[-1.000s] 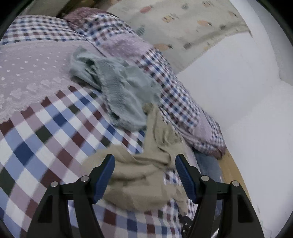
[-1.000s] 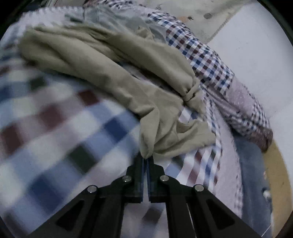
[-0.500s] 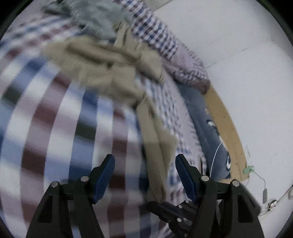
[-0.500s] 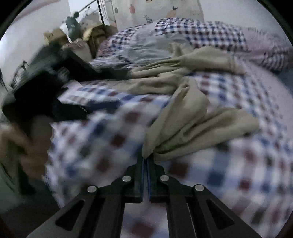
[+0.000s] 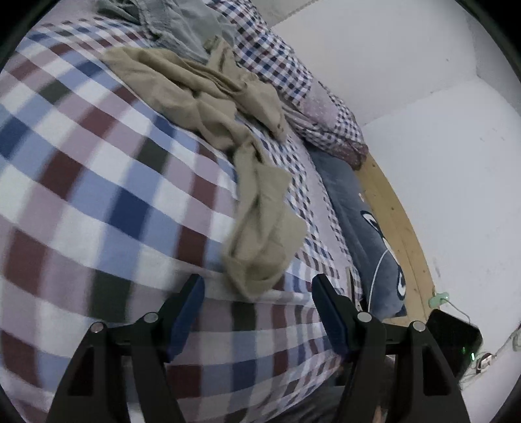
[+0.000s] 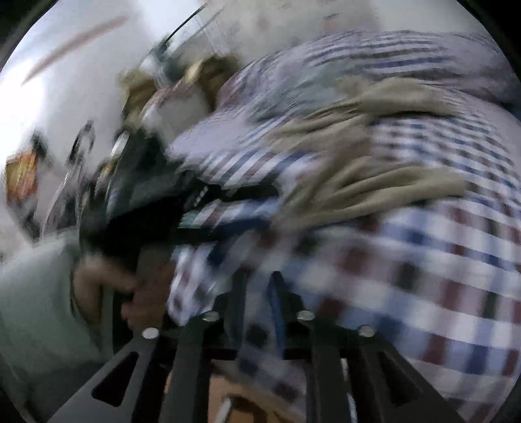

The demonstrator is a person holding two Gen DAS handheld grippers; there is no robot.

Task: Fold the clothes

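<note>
The limp, light khaki garment (image 5: 228,107) on the bed (image 5: 97,182) will sag, so its near hem suits the wide-open, empty left gripper (image 5: 257,286), while the right gripper (image 6: 257,286) is opening with nothing between its jaws.

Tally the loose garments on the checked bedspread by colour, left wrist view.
Khaki garment: 1
Grey-green garment: 1
Total: 2, both lying crumpled on the checked bedspread.
</note>
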